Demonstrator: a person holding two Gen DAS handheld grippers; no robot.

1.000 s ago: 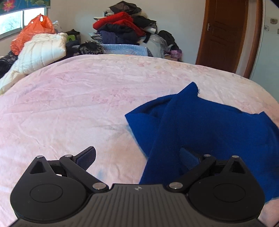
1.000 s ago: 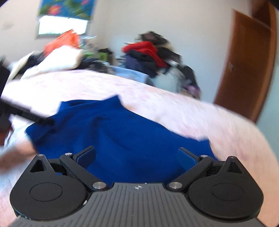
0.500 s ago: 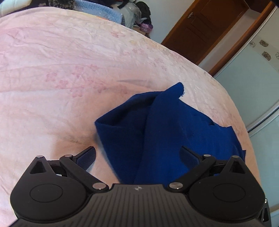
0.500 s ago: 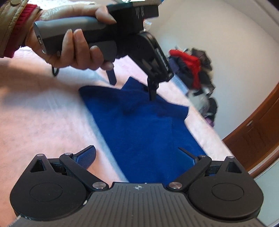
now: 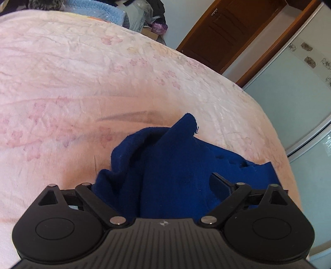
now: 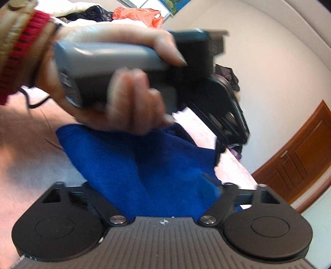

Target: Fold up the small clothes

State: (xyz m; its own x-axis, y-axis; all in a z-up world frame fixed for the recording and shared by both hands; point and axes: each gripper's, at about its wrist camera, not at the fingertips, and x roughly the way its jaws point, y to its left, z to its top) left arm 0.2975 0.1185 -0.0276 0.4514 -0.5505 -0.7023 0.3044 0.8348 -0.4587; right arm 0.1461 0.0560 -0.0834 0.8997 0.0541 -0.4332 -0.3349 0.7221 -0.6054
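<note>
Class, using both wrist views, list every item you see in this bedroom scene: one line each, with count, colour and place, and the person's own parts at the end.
blue garment: one, deep blue, crumpled on the bed under both grippers.
bedspread: one, pale pink with faint flowers, covering the bed.
door: one, brown wood, on the far wall.
wardrobe panel: one, pale grey-green, right of the bed.
light blue blanket: one, past the bed's far edge.
orange bag: one, on the clutter pile near the window.
left hand: one, gripping the grey handle.
left gripper: one, black, jaws open over the garment.
right gripper: one, black, jaws open over the garment.
</note>
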